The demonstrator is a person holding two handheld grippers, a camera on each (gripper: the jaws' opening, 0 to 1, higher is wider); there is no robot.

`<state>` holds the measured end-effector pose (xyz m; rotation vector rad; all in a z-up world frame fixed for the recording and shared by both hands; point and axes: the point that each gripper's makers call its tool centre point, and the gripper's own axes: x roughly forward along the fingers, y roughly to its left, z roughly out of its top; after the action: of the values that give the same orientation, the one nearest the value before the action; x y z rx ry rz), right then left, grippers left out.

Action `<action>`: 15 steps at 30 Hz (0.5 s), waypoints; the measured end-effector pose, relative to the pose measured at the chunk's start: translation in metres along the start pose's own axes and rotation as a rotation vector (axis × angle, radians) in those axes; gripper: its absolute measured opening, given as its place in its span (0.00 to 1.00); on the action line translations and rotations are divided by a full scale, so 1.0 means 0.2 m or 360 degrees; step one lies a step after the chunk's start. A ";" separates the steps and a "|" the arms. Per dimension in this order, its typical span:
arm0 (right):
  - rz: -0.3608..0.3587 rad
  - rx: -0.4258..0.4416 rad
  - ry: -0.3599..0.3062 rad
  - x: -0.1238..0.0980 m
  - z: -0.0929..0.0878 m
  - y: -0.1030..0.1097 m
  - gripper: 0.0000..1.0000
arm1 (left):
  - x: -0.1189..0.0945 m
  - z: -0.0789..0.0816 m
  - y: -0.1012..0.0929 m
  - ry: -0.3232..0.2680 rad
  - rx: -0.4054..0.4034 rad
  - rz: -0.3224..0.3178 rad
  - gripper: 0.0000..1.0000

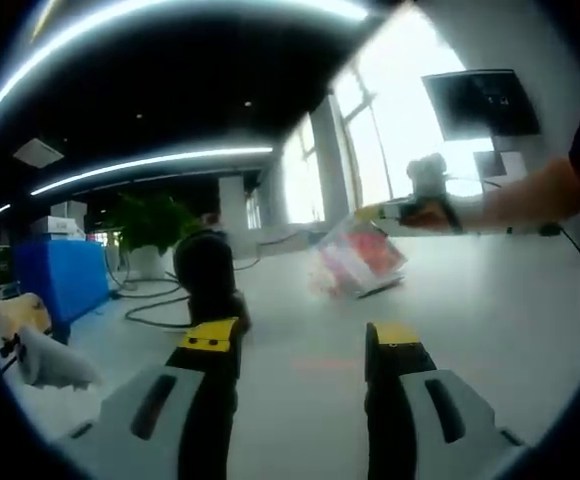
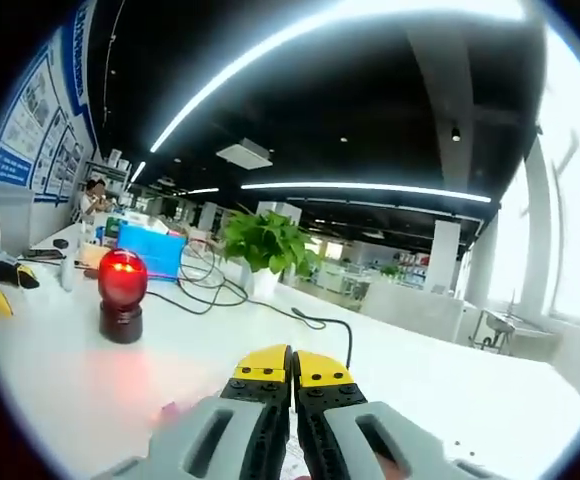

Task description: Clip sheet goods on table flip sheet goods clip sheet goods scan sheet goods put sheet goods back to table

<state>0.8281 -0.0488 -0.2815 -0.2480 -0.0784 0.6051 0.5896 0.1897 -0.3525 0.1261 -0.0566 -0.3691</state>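
A colourful flat sheet packet hangs tilted just above the white table. My right gripper comes in from the right and is shut on the packet's upper edge. My left gripper stands open low over the table, short of the packet, with nothing between its jaws. A black scanner stands to its left. In the right gripper view the right gripper has its jaws pressed together, and a pink scrap of the packet peeks out beside them. The scanner glows red on the table at the left.
A blue box, a potted plant and black cables lie at the table's far left. A monitor stands behind the right gripper. A white roll-like object lies near the left edge. A person stands far back.
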 end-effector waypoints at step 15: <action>0.0059 -0.0019 0.0118 0.08 -0.14 -0.07 0.00 | 0.00 0.00 -0.02 -0.0003 0.0007 -0.0015 0.42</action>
<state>0.8534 -0.0563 -0.3041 -0.2835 -0.0057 0.6317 0.5878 0.1867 -0.3534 0.1303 -0.0587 -0.3784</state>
